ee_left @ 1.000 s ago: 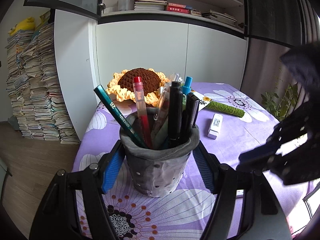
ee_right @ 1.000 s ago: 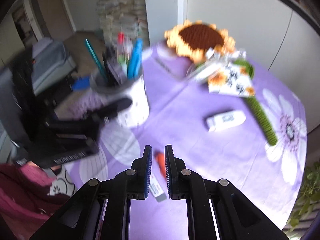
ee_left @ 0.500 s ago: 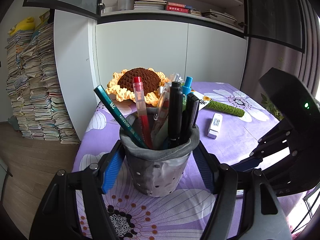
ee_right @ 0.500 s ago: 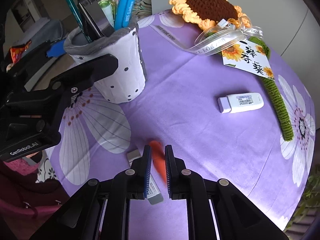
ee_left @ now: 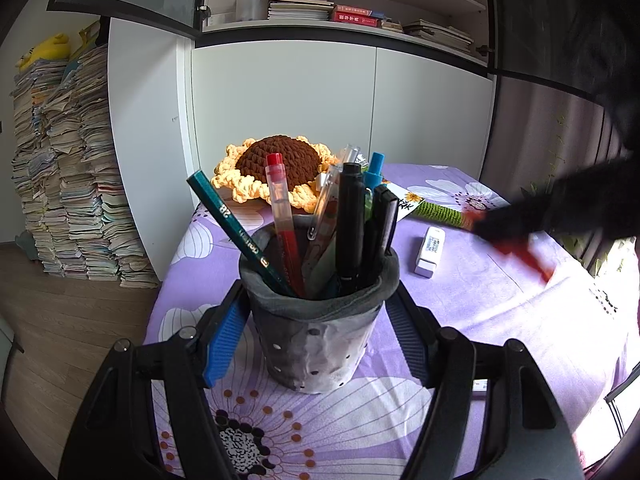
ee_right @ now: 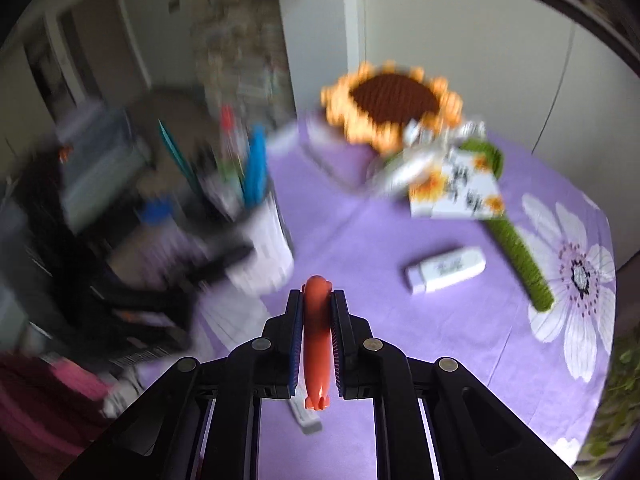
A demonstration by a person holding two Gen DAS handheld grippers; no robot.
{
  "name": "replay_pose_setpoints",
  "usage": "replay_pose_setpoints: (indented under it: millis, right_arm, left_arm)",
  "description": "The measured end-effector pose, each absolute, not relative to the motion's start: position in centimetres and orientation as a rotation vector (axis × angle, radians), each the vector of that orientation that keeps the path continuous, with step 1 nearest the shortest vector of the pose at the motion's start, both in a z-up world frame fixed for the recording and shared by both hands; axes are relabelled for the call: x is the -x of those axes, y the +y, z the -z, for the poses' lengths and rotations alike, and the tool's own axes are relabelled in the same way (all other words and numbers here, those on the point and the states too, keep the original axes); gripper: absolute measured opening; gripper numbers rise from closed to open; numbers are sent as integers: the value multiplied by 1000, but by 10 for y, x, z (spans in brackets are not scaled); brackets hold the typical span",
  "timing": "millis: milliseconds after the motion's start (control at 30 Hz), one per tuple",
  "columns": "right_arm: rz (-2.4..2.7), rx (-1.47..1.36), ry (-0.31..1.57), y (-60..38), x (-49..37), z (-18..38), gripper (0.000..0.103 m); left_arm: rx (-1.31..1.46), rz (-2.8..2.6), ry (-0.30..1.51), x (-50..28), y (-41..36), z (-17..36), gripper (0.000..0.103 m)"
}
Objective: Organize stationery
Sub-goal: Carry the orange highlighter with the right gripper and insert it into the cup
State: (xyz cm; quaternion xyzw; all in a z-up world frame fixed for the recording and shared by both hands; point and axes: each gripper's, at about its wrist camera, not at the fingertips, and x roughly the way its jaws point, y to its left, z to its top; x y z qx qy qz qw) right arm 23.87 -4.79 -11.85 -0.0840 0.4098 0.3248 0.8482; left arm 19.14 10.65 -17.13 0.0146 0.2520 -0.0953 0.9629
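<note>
Claws grip: left claw (ee_left: 316, 332) clamps pen cup (ee_left: 320, 336), right claw (ee_right: 316, 300) pinches orange pen (ee_right: 316, 336), white eraser (ee_right: 446, 269) beside.

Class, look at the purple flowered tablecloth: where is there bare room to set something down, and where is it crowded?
Bare cloth lies between the pen holder and the white eraser, and on the near side of the eraser up to the table's edge. It is crowded at the far end, where the crochet sunflower, its card and green stem lie together.

White cabinets (ee_left: 280, 92) under bookshelves (ee_left: 340, 12) — paper stacks (ee_left: 68, 168) on wood floor (ee_left: 60, 320).
</note>
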Motion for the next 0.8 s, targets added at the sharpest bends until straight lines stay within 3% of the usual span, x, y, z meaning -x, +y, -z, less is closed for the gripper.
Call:
replay_pose_setpoints:
  millis: [200,467,800]
  right_arm:
    - [-855,-43,645,-42,-227,64,12]
    - [-946,-127,658,8,-260,54,12]
    - [-942,-104,676,31,-280,86,12]
  left_arm:
    - [-33,191,514,-191,105,171,69]
    - [-35,190,517,-191,106,170,68]
    - [-32,203,520,-192,108,170,68]
